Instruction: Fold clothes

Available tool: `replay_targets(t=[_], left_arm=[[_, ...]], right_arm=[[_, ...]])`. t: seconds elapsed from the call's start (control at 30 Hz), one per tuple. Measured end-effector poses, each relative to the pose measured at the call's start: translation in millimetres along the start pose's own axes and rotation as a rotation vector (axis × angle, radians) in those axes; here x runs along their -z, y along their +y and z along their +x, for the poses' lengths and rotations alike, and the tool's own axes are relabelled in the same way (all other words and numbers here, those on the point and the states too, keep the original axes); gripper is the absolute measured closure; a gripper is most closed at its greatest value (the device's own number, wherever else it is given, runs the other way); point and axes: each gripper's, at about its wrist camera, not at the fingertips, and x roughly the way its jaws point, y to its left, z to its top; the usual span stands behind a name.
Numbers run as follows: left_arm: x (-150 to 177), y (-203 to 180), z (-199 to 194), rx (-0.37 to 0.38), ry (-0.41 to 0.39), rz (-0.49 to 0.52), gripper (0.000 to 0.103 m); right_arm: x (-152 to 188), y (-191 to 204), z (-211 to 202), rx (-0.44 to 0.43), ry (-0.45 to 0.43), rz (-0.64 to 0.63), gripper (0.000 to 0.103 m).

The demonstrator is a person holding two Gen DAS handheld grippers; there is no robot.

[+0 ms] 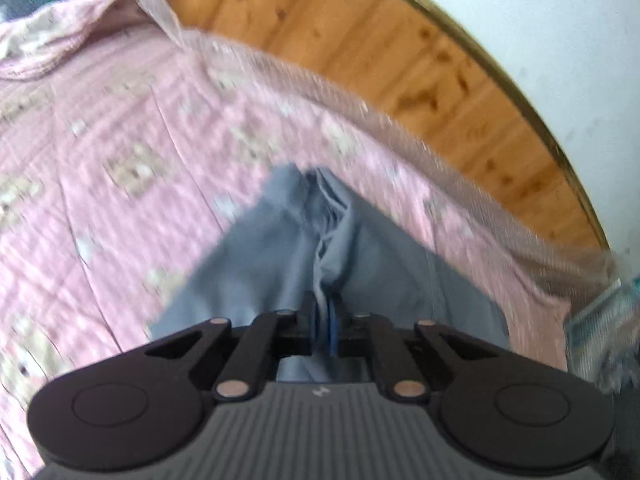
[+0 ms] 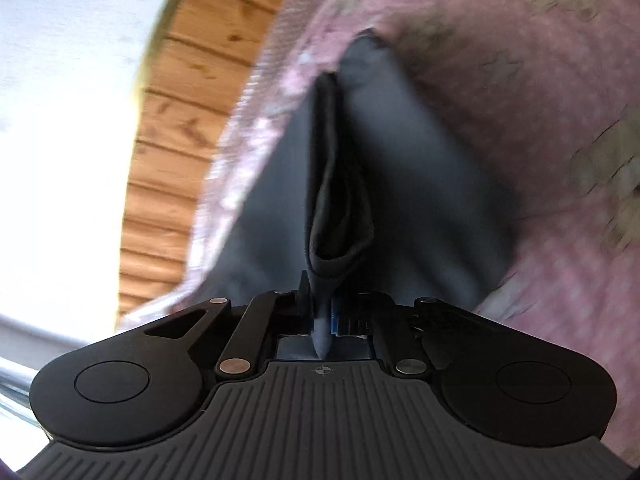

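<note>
the left gripper [image 1: 323, 312] has its fingers pinched tight on a bunched fold of the grey garment [image 1: 276, 248], the cloth squeezed into a narrow ridge running up and away from the jaws. the right gripper [image 2: 320, 308] is clamped on the same kind of grey cloth [image 2: 420, 184], a thick folded edge standing up between its fingers, with a bit of fabric poking back through toward the camera. the garment hangs down from both grips and spreads out onto a pink patterned bedspread [image 1: 120, 128], which lies under it on every side. the bedspread has a pale fringe-like border [image 1: 360, 108] along its edge. beyond that edge is a wooden plank floor [image 1: 360, 32], and past the floor a white wall [image 1: 540, 20]. both views are blurred.
</note>
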Motion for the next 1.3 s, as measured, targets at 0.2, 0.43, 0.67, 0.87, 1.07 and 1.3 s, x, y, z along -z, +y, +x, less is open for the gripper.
replay_targets(t=[0.2, 0.43, 0.67, 0.87, 1.07, 1.3], left_arm=[[16, 2, 20, -0.070, 0.068, 0.151, 0.093], [6, 11, -25, -0.045, 0.014, 0.114, 0.086], [-37, -28, -14, 0.109, -0.082, 0.182, 0.070], [-28, 11, 31, -0.018, 0.039, 0.087, 0.063], [10, 19, 8, -0.040, 0.053, 0.128, 0.040], [11, 29, -25, -0.081, 0.088, 0.172, 0.026]], right_arm=[[17, -4, 21, 0.122, 0.040, -0.130, 0.097], [3, 5, -3, 0.233, -0.005, -0.277, 0.084], [-6, 45, -8, 0.267, -0.048, -0.577, 0.081], [-6, 8, 33, 0.363, 0.105, -0.751, 0.073], [7, 14, -14, 0.183, 0.027, -0.765, 0.033], [19, -5, -38, 0.398, 0.044, -0.693, 0.040]])
